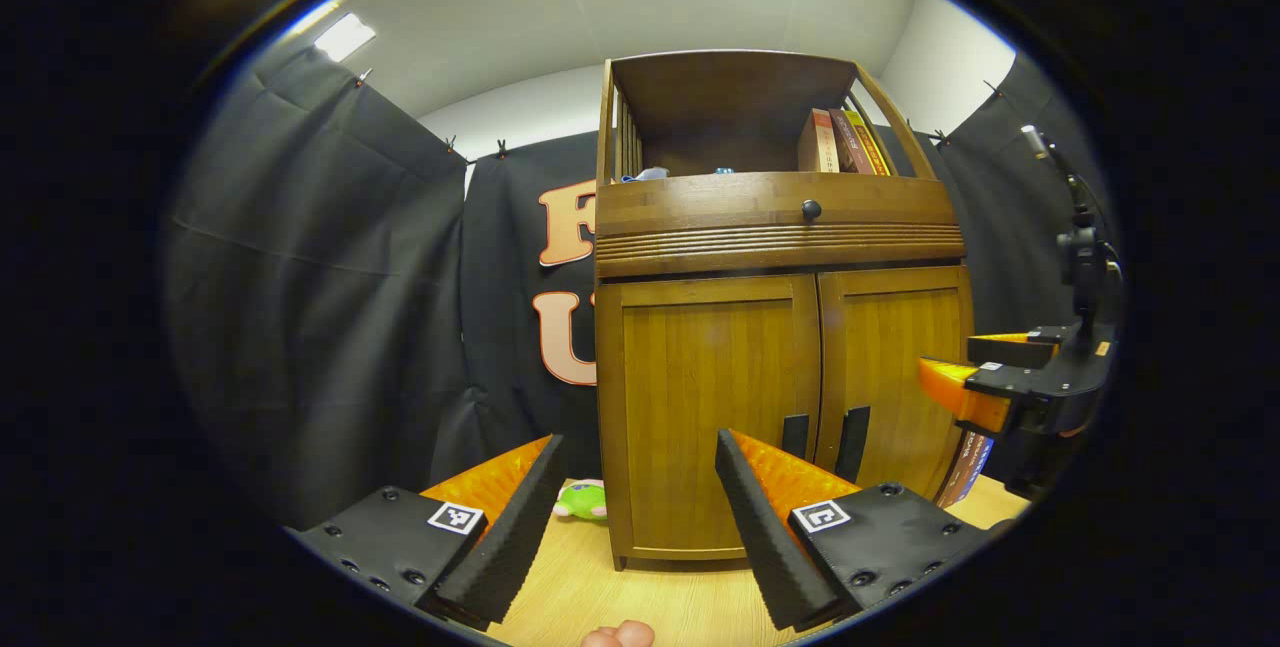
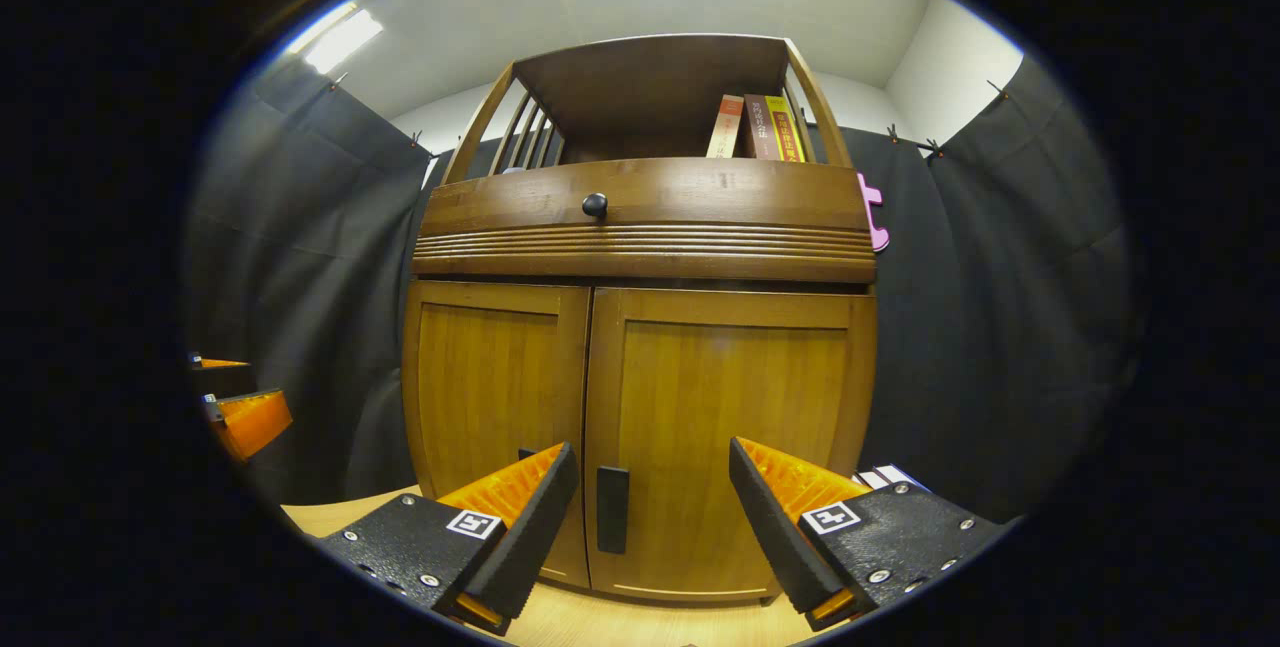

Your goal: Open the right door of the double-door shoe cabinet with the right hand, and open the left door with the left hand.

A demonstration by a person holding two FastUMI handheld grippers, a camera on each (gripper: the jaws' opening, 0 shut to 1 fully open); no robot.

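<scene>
Plainly, the double-door shoe cabinet (image 2: 640, 347) is seen standing on the wooden worktop (image 1: 580, 587), with both doors closed. In the right gripper view, the right door (image 2: 735, 437) and the left door (image 2: 495, 397) meet at a central seam, and a dark vertical handle (image 2: 612, 509) is seen low on the right door, just beside that seam. The right hand-held gripper (image 2: 648, 517) is held in front of the cabinet with its fingers spread apart, nothing being clamped; the handle is framed between them, though contact cannot be judged. In the left gripper view, the left hand-held gripper (image 1: 636, 507) is likewise held with fingers apart and empty, facing the left door (image 1: 705, 407), whose handle (image 1: 794, 435) is partly hidden behind one finger. Above the doors a drawer front with a round dark knob (image 2: 595, 205) is seen, and books (image 2: 755, 127) are stood on the open shelf above. A small green toy (image 1: 582, 501) lies on the worktop beside the cabinet's left side.
</scene>
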